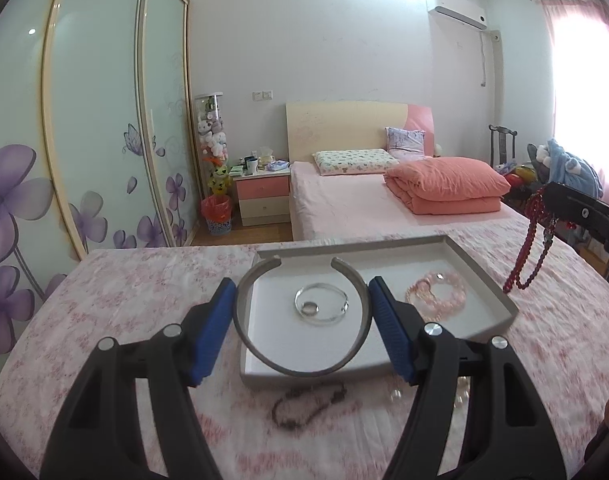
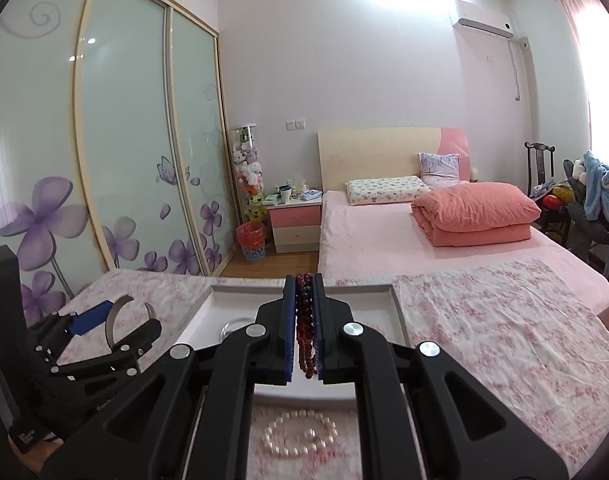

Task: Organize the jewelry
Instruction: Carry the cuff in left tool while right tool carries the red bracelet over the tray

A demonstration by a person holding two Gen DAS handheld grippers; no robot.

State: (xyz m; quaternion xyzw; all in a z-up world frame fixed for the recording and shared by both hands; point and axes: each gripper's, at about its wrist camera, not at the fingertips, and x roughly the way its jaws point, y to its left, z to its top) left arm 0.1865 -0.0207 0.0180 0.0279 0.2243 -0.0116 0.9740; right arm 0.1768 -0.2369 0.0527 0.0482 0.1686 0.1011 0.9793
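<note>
Two hand-held grippers are working over a floral-clothed surface (image 1: 116,320) at the foot of a pink bed (image 1: 364,208). The left hand-held gripper (image 1: 302,312) is standing fairly wide, its blue pads (image 1: 214,328) pressing on the outer sides of a grey open cuff bangle (image 1: 260,354), which it is holding above the near left part of a shallow grey tray (image 1: 484,276) with a white floor. Inside the tray a clear glass bangle (image 1: 324,322) is lying with a small ring (image 1: 309,308) within its circle, and a coil of pale pink beads (image 1: 440,294) is resting to the right of it. The right hand-held gripper (image 2: 304,328) is squeezed nearly together on a strand of dark red beads (image 2: 304,332); in the left wrist view that strand is hanging in loops below its fingers, beside the tray's right edge. On the cloth in front of the tray a dark beaded bracelet (image 1: 308,402) is lying, blurred, and a white pearl bracelet (image 2: 300,434) is sitting near it to the right.
</note>
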